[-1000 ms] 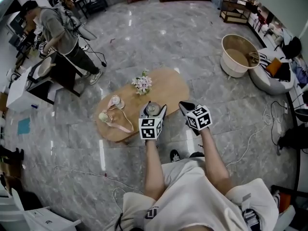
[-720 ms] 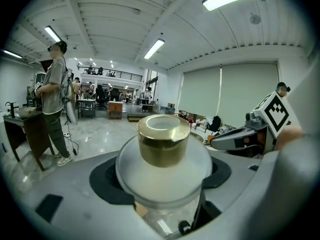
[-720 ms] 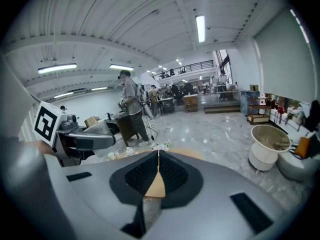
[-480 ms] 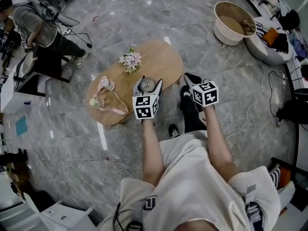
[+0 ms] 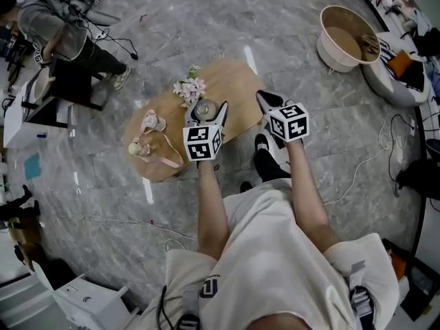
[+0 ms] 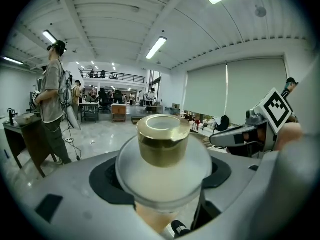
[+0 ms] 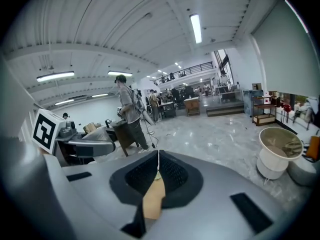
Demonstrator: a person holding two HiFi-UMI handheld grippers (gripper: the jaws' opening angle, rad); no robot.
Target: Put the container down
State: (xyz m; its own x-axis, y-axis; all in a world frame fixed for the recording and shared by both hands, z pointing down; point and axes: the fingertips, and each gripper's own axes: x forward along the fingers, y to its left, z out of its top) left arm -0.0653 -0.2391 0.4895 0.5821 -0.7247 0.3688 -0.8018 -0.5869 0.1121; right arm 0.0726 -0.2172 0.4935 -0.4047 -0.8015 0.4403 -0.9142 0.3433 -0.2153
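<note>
The container (image 5: 204,106) is a clear round jar with a gold lid (image 6: 163,139). My left gripper (image 5: 205,111) is shut on it and holds it upright over the oval wooden table (image 5: 237,81), just right of the flowers (image 5: 189,88). In the left gripper view the container (image 6: 165,171) fills the gap between the jaws. I cannot tell whether its base touches the table. My right gripper (image 5: 263,99) hangs to the right, past the table's edge over the floor. Its jaws are pressed together with nothing between them, as the right gripper view shows for the right gripper (image 7: 158,160).
On the table's left end lie a pink item (image 5: 150,121), a pale round object (image 5: 135,148) and a pink ribbon (image 5: 169,159). A beige tub (image 5: 347,40) stands far right. A person (image 5: 62,36) works at a dark bench, upper left. Cables cross the floor.
My left gripper has carried the container from the table's near edge farther over the top, toward the flowers. The right gripper stayed shut and kept alongside.
</note>
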